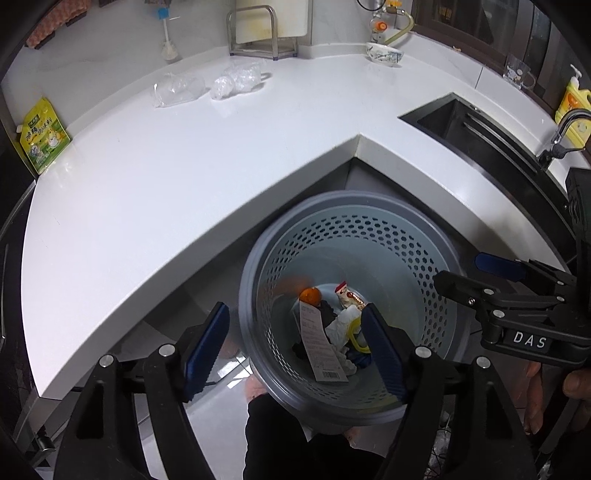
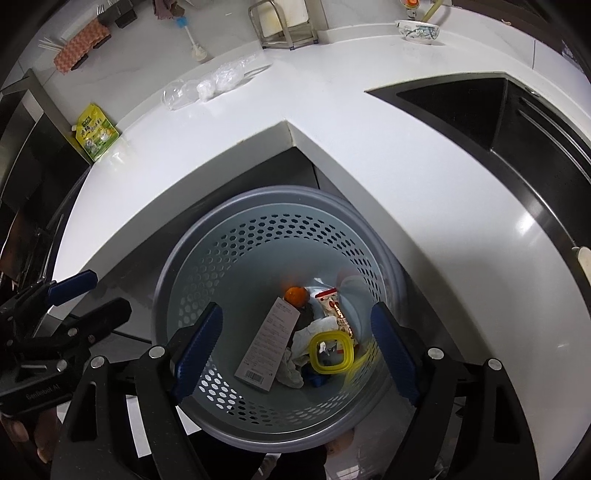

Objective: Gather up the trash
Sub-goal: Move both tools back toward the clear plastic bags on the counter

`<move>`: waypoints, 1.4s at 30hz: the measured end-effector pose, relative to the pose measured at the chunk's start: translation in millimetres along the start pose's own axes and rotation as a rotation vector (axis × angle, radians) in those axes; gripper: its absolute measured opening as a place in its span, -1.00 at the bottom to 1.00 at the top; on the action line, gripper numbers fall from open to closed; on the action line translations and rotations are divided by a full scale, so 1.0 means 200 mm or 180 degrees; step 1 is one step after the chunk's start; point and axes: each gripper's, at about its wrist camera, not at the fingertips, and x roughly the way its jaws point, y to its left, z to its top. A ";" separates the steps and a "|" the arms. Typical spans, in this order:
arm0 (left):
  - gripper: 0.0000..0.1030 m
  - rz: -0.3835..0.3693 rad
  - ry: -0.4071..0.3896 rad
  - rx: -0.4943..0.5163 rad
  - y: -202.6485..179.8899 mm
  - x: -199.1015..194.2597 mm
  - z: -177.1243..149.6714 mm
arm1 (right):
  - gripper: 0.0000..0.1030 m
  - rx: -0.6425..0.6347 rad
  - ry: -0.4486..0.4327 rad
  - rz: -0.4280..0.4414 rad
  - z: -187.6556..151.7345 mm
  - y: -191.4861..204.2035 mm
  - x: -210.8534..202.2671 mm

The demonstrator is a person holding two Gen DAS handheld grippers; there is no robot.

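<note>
A grey perforated trash bin (image 1: 436, 295) (image 2: 192, 266) stands on the floor in the counter's inner corner. In it lie a paper receipt (image 1: 319, 338) (image 2: 267, 345), an orange (image 1: 309, 295) (image 2: 295, 295), a snack wrapper (image 1: 349, 293) (image 2: 332, 306), crumpled tissue (image 1: 341, 325) (image 2: 295, 369) and a yellow ring (image 2: 330, 350), blurred at its right side. My left gripper (image 1: 295, 352) is open and empty above the bin's left rim. My right gripper (image 2: 297, 350) is open and empty above the bin; it also shows in the left wrist view (image 1: 480, 275). Clear plastic trash (image 1: 207, 86) (image 2: 207, 86) and a green-yellow pouch (image 1: 42, 134) (image 2: 96, 134) lie on the counter.
The white L-shaped counter (image 1: 184, 177) (image 2: 424, 184) wraps around the bin. A black sink (image 1: 480, 129) (image 2: 498, 110) with a faucet (image 1: 565, 125) is at the right. A bowl (image 1: 384, 53) (image 2: 417, 29), a metal rack (image 1: 258, 33), a glass (image 1: 517, 72) and a yellow soap bottle (image 1: 570, 103) stand at the back.
</note>
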 end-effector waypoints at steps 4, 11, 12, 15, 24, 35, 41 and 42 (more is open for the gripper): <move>0.50 0.0002 -0.0075 -0.0039 0.03 -0.05 0.05 | 0.53 0.0005 -0.0071 0.0012 0.03 0.02 -0.05; 0.55 0.0035 -0.0209 -0.0052 0.09 -0.11 0.16 | 0.53 0.0005 -0.0258 -0.0025 0.12 0.09 -0.13; 0.56 0.0064 -0.0219 -0.0043 0.10 -0.11 0.19 | 0.53 0.0006 -0.0270 -0.0031 0.14 0.10 -0.13; 0.57 0.0135 -0.0231 -0.0030 0.13 -0.11 0.24 | 0.53 0.0018 -0.0321 -0.0041 0.19 0.13 -0.14; 0.69 0.0103 -0.0473 -0.0001 0.31 -0.14 0.48 | 0.53 0.0015 -0.0476 -0.0110 0.40 0.26 -0.15; 0.85 0.0143 -0.0717 -0.0040 0.65 -0.09 0.83 | 0.53 0.0023 -0.0663 -0.0155 0.75 0.44 -0.04; 0.86 0.0244 -0.0776 -0.0065 0.86 0.02 1.03 | 0.53 0.0054 -0.0714 -0.0134 0.94 0.53 0.09; 0.86 0.0248 -0.0776 -0.0064 0.88 0.05 1.05 | 0.53 0.0065 -0.0712 -0.0138 0.98 0.54 0.11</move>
